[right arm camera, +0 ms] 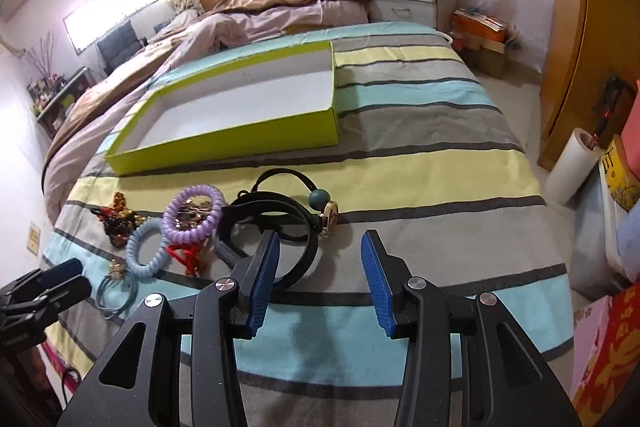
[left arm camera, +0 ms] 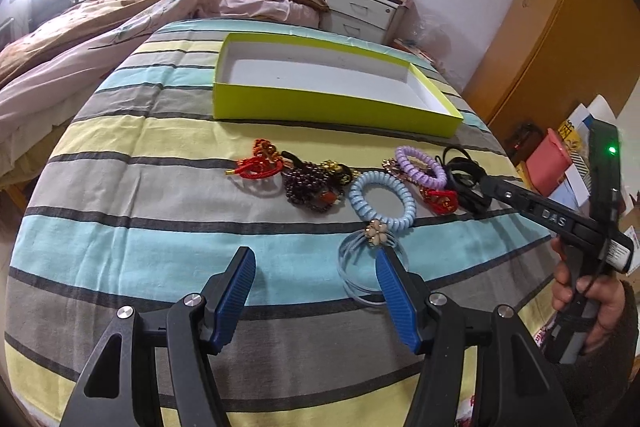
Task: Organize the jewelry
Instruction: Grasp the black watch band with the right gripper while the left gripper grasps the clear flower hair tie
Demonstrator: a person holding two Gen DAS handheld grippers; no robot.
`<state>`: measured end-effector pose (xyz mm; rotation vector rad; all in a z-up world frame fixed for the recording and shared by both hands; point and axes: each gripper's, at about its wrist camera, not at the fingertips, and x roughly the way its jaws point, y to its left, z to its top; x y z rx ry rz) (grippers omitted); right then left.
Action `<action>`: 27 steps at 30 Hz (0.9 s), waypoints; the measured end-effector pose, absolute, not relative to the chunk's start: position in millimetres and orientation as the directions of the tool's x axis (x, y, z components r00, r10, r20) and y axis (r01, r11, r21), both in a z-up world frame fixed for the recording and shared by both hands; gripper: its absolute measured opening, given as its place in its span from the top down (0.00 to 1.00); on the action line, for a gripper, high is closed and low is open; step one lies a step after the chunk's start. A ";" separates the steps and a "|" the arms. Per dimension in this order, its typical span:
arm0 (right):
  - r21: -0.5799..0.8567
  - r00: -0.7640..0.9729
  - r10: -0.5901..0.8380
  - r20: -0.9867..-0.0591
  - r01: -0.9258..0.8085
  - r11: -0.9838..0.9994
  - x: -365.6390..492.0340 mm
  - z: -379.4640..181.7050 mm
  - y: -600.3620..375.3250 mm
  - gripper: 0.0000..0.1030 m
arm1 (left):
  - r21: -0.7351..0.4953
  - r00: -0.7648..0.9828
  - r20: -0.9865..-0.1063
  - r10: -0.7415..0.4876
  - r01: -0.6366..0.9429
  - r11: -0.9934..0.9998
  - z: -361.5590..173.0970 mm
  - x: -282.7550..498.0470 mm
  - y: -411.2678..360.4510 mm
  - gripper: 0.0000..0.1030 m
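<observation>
Striped bedding in blue, yellow and grey carries a row of jewelry on the bed (left arm camera: 120,187): a red cord bracelet (left arm camera: 256,169), a dark bead bracelet (left arm camera: 308,187), a blue coil band (left arm camera: 382,199), a purple coil band (right arm camera: 194,213) and black straps (right arm camera: 280,223). Beyond them sits a shallow lime-green box (left arm camera: 320,103), nothing inside. Left tool (left arm camera: 316,291) and right tool (right arm camera: 320,283) hover near the pieces, jaws apart, gripping nothing.

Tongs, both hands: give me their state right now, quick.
Left tongs: open, holding nothing, over the striped bedspread near the thin blue hair ties.
Right tongs: open, holding nothing, just short of the black bands.
</observation>
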<state>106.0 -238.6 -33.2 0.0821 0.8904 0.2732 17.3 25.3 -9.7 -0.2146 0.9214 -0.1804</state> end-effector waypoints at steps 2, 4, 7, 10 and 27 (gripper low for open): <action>0.190 0.590 0.279 -0.757 -0.209 0.959 107.3 -34.4 -237.4 0.63 | -0.251 0.586 -0.771 -0.248 0.079 0.965 -10.0 17.1 22.1 0.40; 0.184 0.588 0.277 -0.760 -0.214 0.959 107.9 -35.2 -236.4 0.83 | -0.242 0.580 -0.776 -0.249 0.091 0.966 -10.9 17.3 19.3 0.40; 0.190 0.586 0.283 -0.760 -0.216 0.958 107.4 -36.4 -237.1 0.86 | -0.228 0.571 -0.785 -0.239 0.092 0.969 -12.4 21.0 16.3 0.40; 0.199 0.586 0.289 -0.757 -0.214 0.956 107.3 -36.4 -238.4 0.90 | -0.189 0.579 -0.786 -0.217 0.110 0.976 -9.7 25.2 11.0 0.40; 0.281 0.610 0.333 -0.720 -0.182 0.942 91.5 -27.0 -261.4 0.94 | -0.039 0.553 -0.819 -0.153 0.213 0.976 -18.9 53.2 -26.0 0.40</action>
